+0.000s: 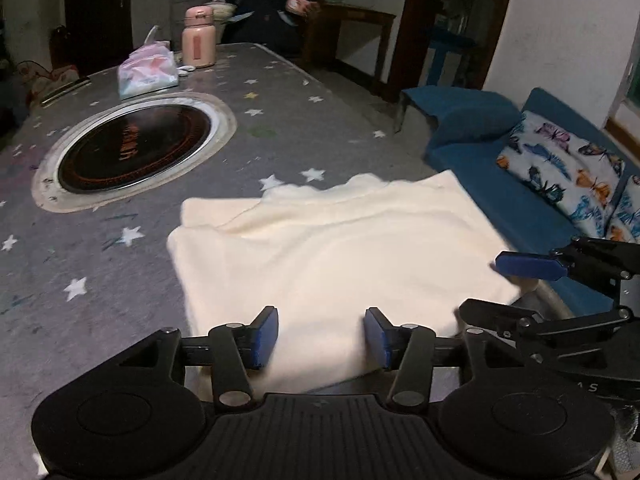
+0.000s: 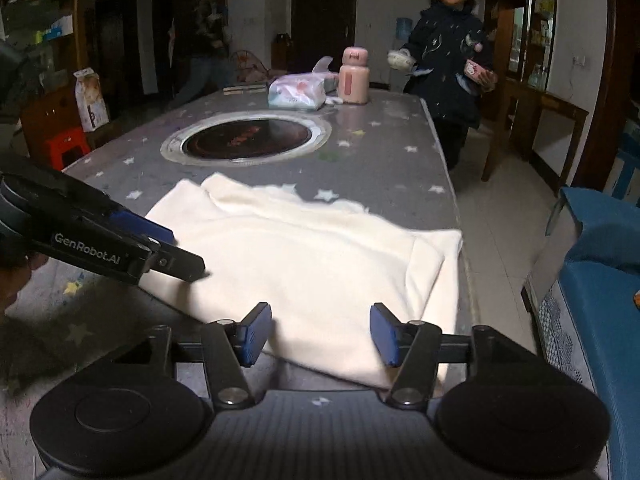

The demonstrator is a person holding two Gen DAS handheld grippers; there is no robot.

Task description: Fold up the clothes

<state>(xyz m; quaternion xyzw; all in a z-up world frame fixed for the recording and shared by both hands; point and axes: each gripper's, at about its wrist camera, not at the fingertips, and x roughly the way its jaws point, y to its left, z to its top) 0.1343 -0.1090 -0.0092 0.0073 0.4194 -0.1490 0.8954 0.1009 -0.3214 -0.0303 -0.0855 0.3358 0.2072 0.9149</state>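
1. Grey star-printed cloth covers the table, which carries a round inset cooktop at mid-length; a pink flask and a tissue pack are placed at the far end.
2. The task item, a cream garment, is laid on the near right part of the table, already partly folded into a rough rectangle. Its right edge lies at the table's right edge, beside a blue sofa.
3. The left gripper is positioned over the near edge of the garment. Its fingers are parted, with cream cloth visible in the gap, but the pads are not pressed on it.
4. The right gripper is held likewise over the near right corner, fingers parted, nothing clamped.
5. The long axis of the garment is judged to run left to right, across both grippers. The near hem lies directly ahead of and below the fingers, so a forward fold away from the near edge is judged feasible with both grippers equally close.
6. "GenRobot.AI" is read on the left gripper body in the right wrist view. No other legible writing is resolved.
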